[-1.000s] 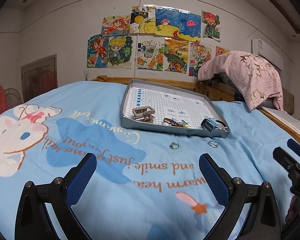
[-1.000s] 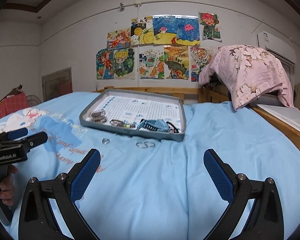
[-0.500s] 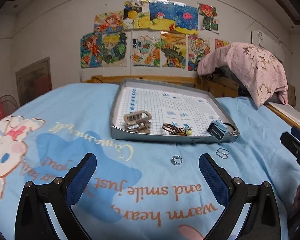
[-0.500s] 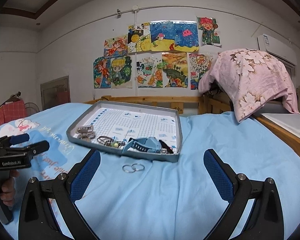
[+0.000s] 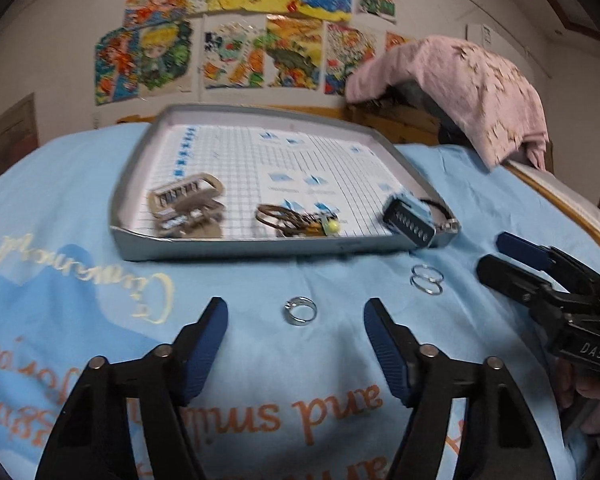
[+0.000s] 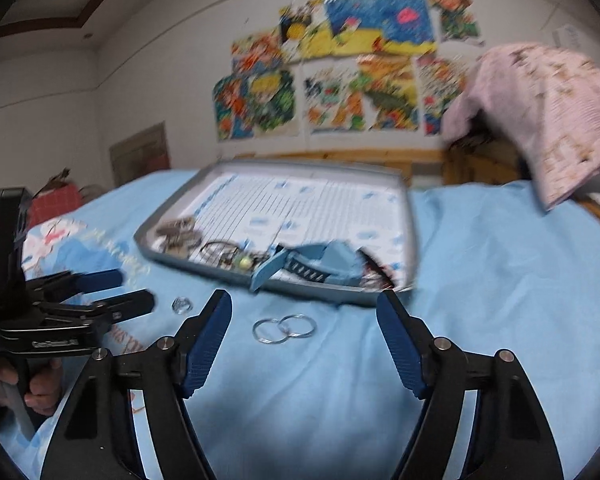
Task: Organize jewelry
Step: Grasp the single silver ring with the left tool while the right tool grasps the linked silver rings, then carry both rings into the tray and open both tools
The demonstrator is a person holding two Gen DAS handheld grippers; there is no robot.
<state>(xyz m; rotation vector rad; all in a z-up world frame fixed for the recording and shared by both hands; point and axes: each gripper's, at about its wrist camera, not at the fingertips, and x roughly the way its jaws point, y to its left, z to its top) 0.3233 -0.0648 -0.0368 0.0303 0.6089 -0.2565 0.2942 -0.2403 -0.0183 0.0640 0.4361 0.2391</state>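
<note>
Jewelry lies partly loose on the bed and partly in a shallow grey tray (image 5: 235, 249). The left tongs (image 5: 295, 314) stand wide apart and hold nothing; a single silver ring (image 5: 300, 310) rests on the blue bedsheet (image 5: 79, 200) in the gap between their blue-padded tips, touching neither pad. The right tongs (image 6: 304, 312) are likewise spread wide and empty, and a pair of thin hoops (image 6: 283, 329) lies on the sheet between their tips, the two hoops overlapping each other. In the left wrist view those hoops (image 5: 426, 279) sit to the right of the ring, just in front of the tray's near right corner, with the right tongs (image 5: 500, 256) coming in from the right edge near them. In the right wrist view the ring (image 6: 182, 304) lies left of the hoops, close to the tips of the left tongs (image 6: 135, 290), which a hand (image 6: 31, 384) grips from below.

Beyond both tools, the tray holds two beige hair clips (image 5: 187, 204) at its near left, a tangle of dark bands with a small yellow bead (image 5: 300, 220) in the middle, and a blue claw clip (image 5: 412, 220) at the near right corner, leaning over the rim. The tray floor is lined with gridded paper (image 5: 279, 160).

Farther back, colourful drawings (image 5: 259, 32) cover the wall, and a pink floral cloth (image 5: 468, 88) is draped to the right.
</note>
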